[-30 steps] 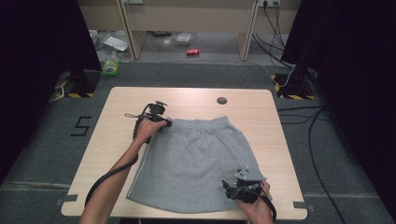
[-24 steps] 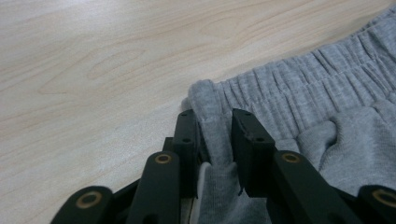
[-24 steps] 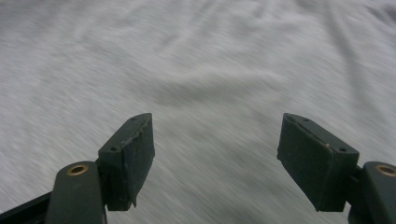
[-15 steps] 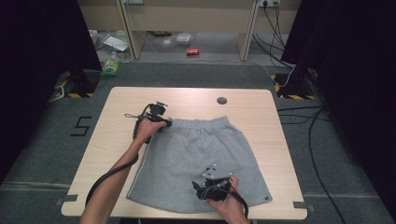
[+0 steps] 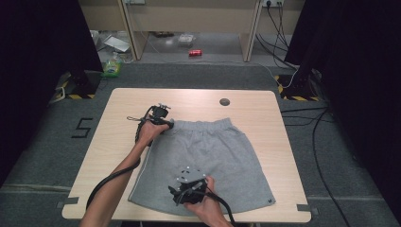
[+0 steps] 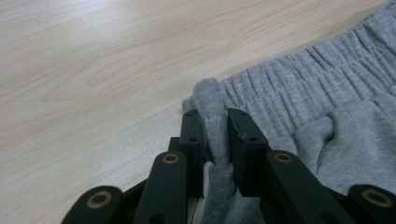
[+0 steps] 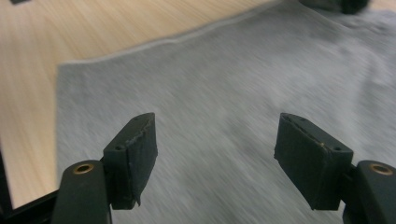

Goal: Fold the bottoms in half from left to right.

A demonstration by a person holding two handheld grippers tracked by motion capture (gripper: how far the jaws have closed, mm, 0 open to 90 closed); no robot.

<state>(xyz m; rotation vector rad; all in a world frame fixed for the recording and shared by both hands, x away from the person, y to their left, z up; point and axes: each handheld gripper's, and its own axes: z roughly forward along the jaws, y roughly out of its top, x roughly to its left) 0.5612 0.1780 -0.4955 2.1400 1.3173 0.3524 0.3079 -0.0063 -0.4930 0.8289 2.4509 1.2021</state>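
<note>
One thin fold of the grey skirt, pinched at the left corner of its elastic waistband, is all the left gripper has, its jaws having just closed on that cloth; a hard tug could slip the fold free or drag the whole garment askew across the wooden table. The skirt lies flat, waistband away from the person, hem near the table's front edge. The right gripper hovers over the lower left part of the cloth with its jaws spread wide and nothing between them; blur suggests it is sweeping sideways and might ruffle the fabric if it dips. Both forearms reach in from the near edge, the left stretched farther.
</note>
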